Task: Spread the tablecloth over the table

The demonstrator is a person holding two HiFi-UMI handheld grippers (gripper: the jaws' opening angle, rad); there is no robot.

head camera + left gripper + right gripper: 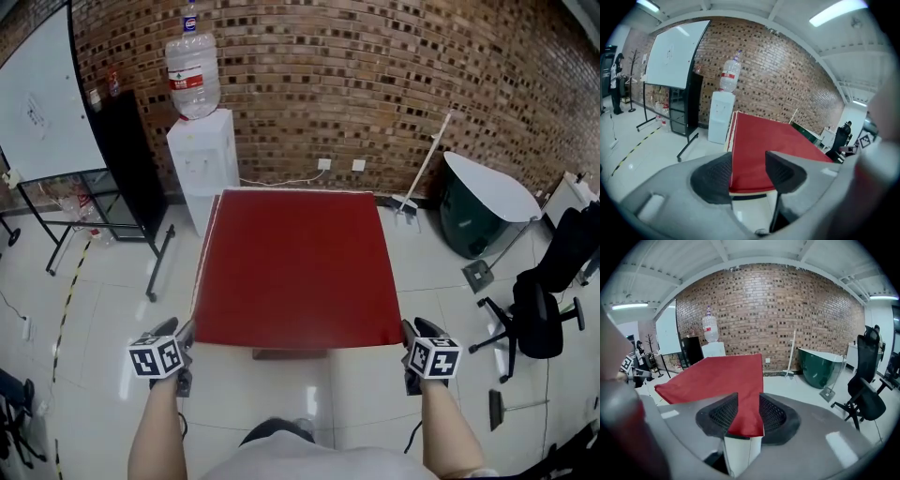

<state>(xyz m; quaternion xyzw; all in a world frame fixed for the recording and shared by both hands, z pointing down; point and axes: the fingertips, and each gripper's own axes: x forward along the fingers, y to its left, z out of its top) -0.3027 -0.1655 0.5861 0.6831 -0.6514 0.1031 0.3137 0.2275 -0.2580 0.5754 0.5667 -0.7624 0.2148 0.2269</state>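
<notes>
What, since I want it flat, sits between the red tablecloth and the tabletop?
Nothing visible does: the tablecloth lies smooth over the table, no lump showing beneath. The left gripper and right gripper sit open at its near corners.

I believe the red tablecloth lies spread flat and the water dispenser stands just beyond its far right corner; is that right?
Not quite: the water dispenser stands just beyond the far left corner, not the right, as the head view shows. The red tablecloth does lie spread flat.
</notes>
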